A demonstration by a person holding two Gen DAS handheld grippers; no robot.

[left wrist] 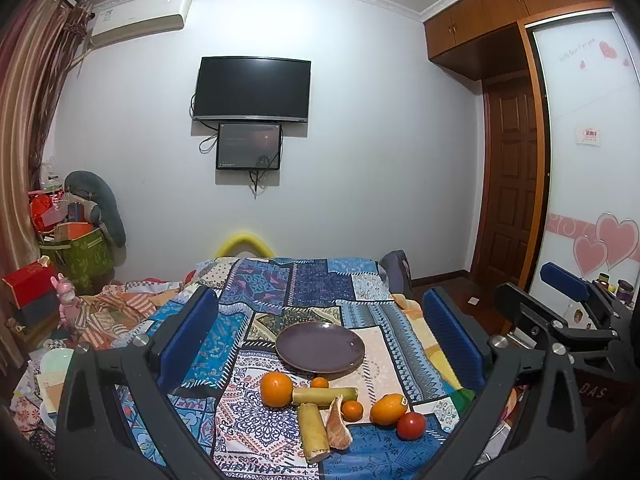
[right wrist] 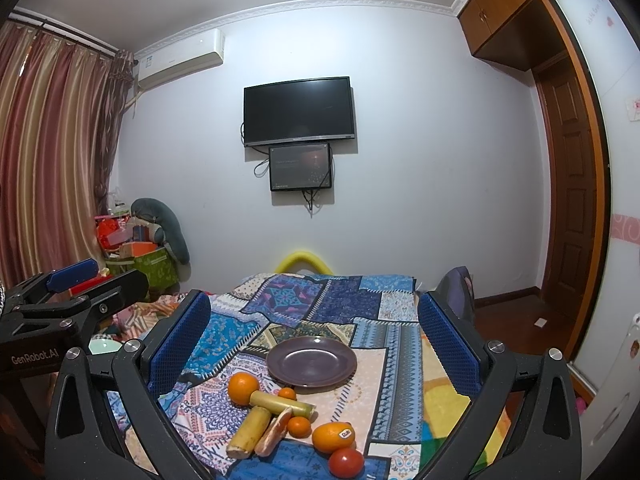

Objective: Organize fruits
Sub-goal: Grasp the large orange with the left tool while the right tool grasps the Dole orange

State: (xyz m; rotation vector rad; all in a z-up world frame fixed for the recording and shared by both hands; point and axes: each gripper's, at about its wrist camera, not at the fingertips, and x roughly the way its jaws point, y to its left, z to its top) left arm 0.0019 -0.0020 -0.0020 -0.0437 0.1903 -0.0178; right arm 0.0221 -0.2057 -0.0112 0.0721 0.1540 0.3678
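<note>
Both grippers hang above the near edge of the cloth-covered surface (left wrist: 380,344), jaws spread wide and holding nothing: the left gripper (left wrist: 320,336) and the right gripper (right wrist: 316,340) each frame the whole fruit cluster between their blue pads. Take the purple plate (left wrist: 320,347) as the landmark. It sits bare, so the sorting is judged not yet begun.

Nearest the cameras, on the near-right of the plate, lies the red tomato (left wrist: 411,426), touching or just beside the stickered orange (left wrist: 388,409). These two are the easy first picks for the right gripper, since nothing crowds their outer side. Come down with the pads either side of the tomato and squeeze lightly; it looks soft and would likely bruise or roll.

Left of those, a peeled fruit wedge (left wrist: 338,424) leans against a sugarcane piece (left wrist: 313,432), with a small tangerine (left wrist: 352,410) tucked just beside. A second sugarcane piece (left wrist: 324,396) lies crosswise nearer the plate, touching the big orange (left wrist: 276,389). Another small tangerine (left wrist: 319,382) sits right at the plate's near rim.

Lifting the canes early would probably disturb the round fruit resting against them, so clear the loose round ones first and set them toward the plate's far side, leaving room near the rim.
</note>
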